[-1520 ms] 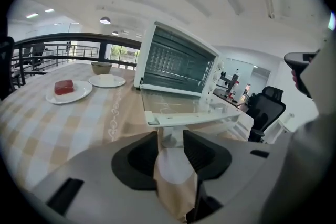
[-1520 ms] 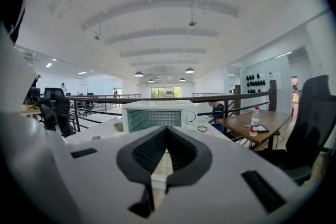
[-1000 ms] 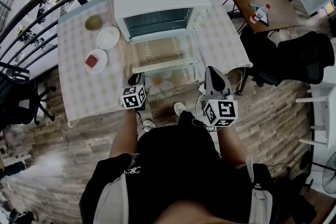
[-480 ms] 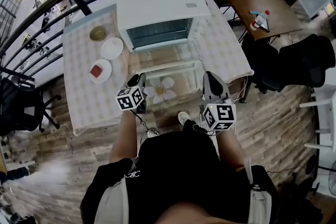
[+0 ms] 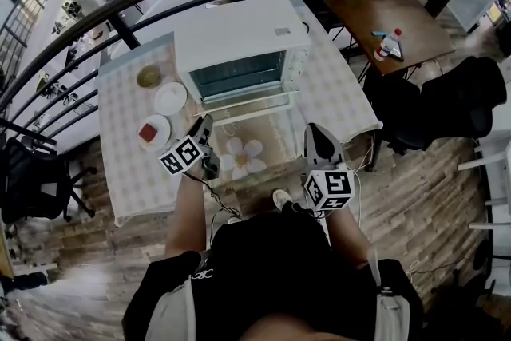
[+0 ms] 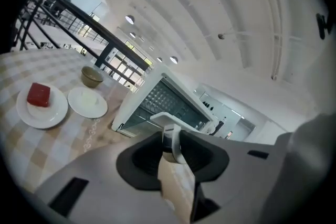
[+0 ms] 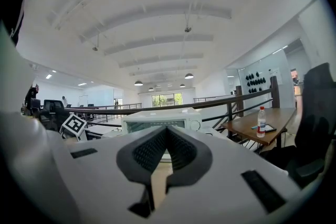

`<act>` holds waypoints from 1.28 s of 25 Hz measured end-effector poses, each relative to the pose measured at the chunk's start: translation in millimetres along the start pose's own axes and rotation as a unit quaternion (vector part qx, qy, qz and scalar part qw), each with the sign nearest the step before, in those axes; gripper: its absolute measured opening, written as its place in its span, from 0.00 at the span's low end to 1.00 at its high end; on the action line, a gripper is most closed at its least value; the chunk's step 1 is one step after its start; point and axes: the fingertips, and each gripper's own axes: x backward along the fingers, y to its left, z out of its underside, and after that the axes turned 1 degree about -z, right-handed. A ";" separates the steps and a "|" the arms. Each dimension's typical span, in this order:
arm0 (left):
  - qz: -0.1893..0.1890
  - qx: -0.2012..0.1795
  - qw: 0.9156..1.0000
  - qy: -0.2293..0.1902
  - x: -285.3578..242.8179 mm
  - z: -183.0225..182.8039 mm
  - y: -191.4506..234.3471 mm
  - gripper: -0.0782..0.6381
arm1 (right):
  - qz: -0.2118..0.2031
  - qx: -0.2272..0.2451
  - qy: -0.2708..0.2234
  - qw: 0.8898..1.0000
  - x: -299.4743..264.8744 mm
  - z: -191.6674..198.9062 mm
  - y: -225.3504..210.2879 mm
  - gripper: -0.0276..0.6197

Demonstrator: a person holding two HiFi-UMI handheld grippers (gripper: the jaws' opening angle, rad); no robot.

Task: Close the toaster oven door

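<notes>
A white toaster oven (image 5: 239, 32) stands at the back of the checked table (image 5: 132, 172). Its glass door (image 5: 263, 120) hangs open toward me. In the left gripper view the oven (image 6: 157, 94) shows its rack, and the door's white handle (image 6: 160, 117) reaches to the tips of my left gripper (image 6: 171, 136). Those jaws are opening, with the handle's end at the gap and no visible press on it. The left gripper (image 5: 204, 125) is at the door's left front corner. My right gripper (image 5: 313, 133) hovers off the door's right corner, shut and empty, facing the oven (image 7: 157, 120).
Left of the oven are a small bowl (image 5: 148, 77), an empty white plate (image 5: 170, 98) and a plate with a red cube (image 5: 154, 132). A black railing (image 5: 120, 0) runs behind the table. A wooden table with a bottle (image 5: 391, 44) and black chairs (image 5: 463, 100) stand to the right.
The person has stepped closer to the table. Both grippers have moved forward, the left one up to the left end of the door. The door is still open.
</notes>
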 end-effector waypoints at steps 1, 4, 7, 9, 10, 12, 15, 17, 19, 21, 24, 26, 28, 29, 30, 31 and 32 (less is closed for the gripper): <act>0.006 0.016 1.000 -0.005 -2.7 -5.8 -1.1 0.27 | 0.001 0.000 -0.002 1.000 -0.8 -1.6 -1.8 0.05; 0.022 0.061 0.998 -0.020 -10.4 -21.7 -3.1 0.27 | 0.006 -0.002 -0.005 1.000 -2.3 -4.4 -8.8 0.05; 0.029 0.098 0.994 -0.039 -17.5 -37.4 -3.9 0.28 | 0.012 -0.004 -0.007 1.000 -3.5 -6.5 -15.8 0.05; 0.032 0.129 0.990 -0.050 -22.8 -46.0 -2.9 0.28 | 0.015 -0.007 -0.010 1.000 -4.0 -8.2 -19.3 0.05; 0.034 0.143 0.988 -0.054 -25.5 -49.5 -2.2 0.28 | 0.016 -0.008 -0.011 1.000 -4.4 -8.9 -20.6 0.05; 0.038 0.165 0.983 -0.064 -31.0 -56.9 -1.2 0.28 | 0.016 -0.008 -0.013 1.000 -6.0 -10.2 -22.4 0.05; 0.039 0.190 0.978 -0.076 -38.2 -67.2 0.2 0.28 | 0.016 -0.010 -0.016 1.000 -9.4 -12.1 -23.9 0.05; 0.037 0.204 0.975 -0.084 -41.0 -72.2 2.0 0.27 | 0.015 -0.014 -0.014 1.000 -10.5 -10.5 -23.9 0.05; 0.034 0.218 0.971 -0.092 -43.4 -76.9 4.3 0.27 | 0.013 -0.016 -0.012 1.000 -10.8 -9.3 -23.2 0.05; 0.036 0.236 0.966 -0.101 -46.8 -81.3 6.0 0.27 | 0.010 -0.016 -0.012 1.000 -11.2 -9.9 -22.5 0.05; 0.045 0.266 0.956 -0.113 -54.1 -86.5 9.2 0.27 | 0.006 -0.013 -0.014 1.000 -12.7 -11.7 -22.1 0.05; 0.046 0.272 0.953 -0.121 -59.0 -90.6 12.2 0.28 | 0.002 -0.009 -0.014 1.000 -13.1 -13.1 -20.8 0.05; 0.043 0.271 0.954 -0.124 -64.3 -95.5 15.6 0.31 | -0.003 -0.004 -0.013 1.000 -13.5 -14.5 -18.7 0.05; 0.044 0.273 0.953 -0.123 -66.7 -97.3 16.4 0.30 | -0.006 -0.003 -0.012 1.000 -13.7 -15.2 -17.6 0.05; 0.045 0.275 0.953 -0.120 -68.4 -98.3 16.7 0.30 | -0.007 -0.002 -0.012 1.000 -13.7 -15.9 -16.5 0.05; 0.043 0.275 0.953 -0.118 -68.9 -98.7 16.9 0.31 | -0.009 -0.001 -0.012 1.000 -13.6 -16.5 -15.6 0.05; 0.036 0.270 0.955 -0.119 -67.3 -99.4 17.5 0.32 | -0.010 0.000 -0.012 1.000 -13.5 -17.3 -14.6 0.05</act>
